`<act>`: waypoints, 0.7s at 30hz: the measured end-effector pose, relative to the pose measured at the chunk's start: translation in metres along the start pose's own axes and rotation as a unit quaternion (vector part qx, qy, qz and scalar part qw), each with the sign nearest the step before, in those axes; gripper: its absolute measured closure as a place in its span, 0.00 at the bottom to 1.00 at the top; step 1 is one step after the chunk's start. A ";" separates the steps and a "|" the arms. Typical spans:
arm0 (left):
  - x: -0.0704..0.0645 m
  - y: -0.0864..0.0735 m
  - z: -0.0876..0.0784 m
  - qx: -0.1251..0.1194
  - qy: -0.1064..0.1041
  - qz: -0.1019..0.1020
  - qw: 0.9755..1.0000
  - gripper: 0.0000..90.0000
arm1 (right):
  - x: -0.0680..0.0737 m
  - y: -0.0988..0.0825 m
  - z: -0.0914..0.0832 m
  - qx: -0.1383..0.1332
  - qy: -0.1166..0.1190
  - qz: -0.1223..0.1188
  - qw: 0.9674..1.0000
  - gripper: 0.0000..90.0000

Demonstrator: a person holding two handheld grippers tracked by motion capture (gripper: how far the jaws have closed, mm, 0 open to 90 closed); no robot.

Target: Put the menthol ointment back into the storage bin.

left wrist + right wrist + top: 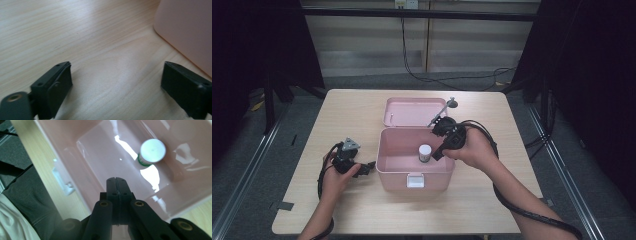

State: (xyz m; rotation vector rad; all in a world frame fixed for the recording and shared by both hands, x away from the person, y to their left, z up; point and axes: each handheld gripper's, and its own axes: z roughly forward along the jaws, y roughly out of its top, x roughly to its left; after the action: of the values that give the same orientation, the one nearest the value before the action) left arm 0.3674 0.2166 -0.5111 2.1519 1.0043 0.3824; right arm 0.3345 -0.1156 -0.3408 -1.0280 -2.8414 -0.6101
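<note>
A: Nearest the table's front edge, what are the hands doing?

B: On the near left, the left gripper (pixel 368 167) rests on the table (pixel 362 210) with its jaws spread wide and nothing between them, just beside the pink box (pixel 384 175). The right gripper (pixel 116 181) hangs over the box's open top, jaws clenched together on nothing.

A: And the little bottle?

B: It stands upright on the box floor, white cap up (pixel 425 152), apart from the clenched jaws. Beyond it the lid (pixel 412 111) lies folded back flat on the table.

A: What could go wrong from here?

B: I'd judge the bottle the weak spot. It is tall and narrow on a glossy floor, so a nudge from the closed right jaws drawing out, or a jolt to the box, could tip it. If the lid is swung shut next, the trailing cable (pixel 484 131) hangs close enough to catch under it. The left jaws stand so near the box wall that a push might slide the whole box.
</note>
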 end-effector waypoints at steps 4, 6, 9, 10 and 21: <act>0.003 0.005 -0.002 0.009 -0.005 -0.022 1.000 0.11 | 0.007 0.002 -0.001 -0.007 0.010 -0.011 1.000 1.00; 0.007 0.008 -0.003 0.006 -0.017 -0.072 0.997 0.18 | 0.010 0.003 0.001 -0.001 0.010 -0.017 1.000 1.00; 0.011 0.012 -0.006 0.026 -0.016 -0.076 0.997 0.20 | 0.013 0.003 0.003 0.002 0.014 -0.021 1.000 1.00; 0.012 0.015 -0.008 0.028 -0.014 -0.083 0.996 0.21 | 0.014 0.003 0.004 0.000 0.018 -0.021 1.000 1.00; 0.016 0.050 -0.021 0.035 -0.036 -0.110 0.993 0.25 | 0.029 0.002 0.003 -0.015 0.035 -0.037 0.999 1.00</act>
State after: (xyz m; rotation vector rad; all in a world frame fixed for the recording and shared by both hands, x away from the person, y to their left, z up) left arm 0.3940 0.2172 -0.4612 2.0735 1.2138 0.1659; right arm 0.3137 -0.0960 -0.3372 -0.8919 -2.8288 -0.6815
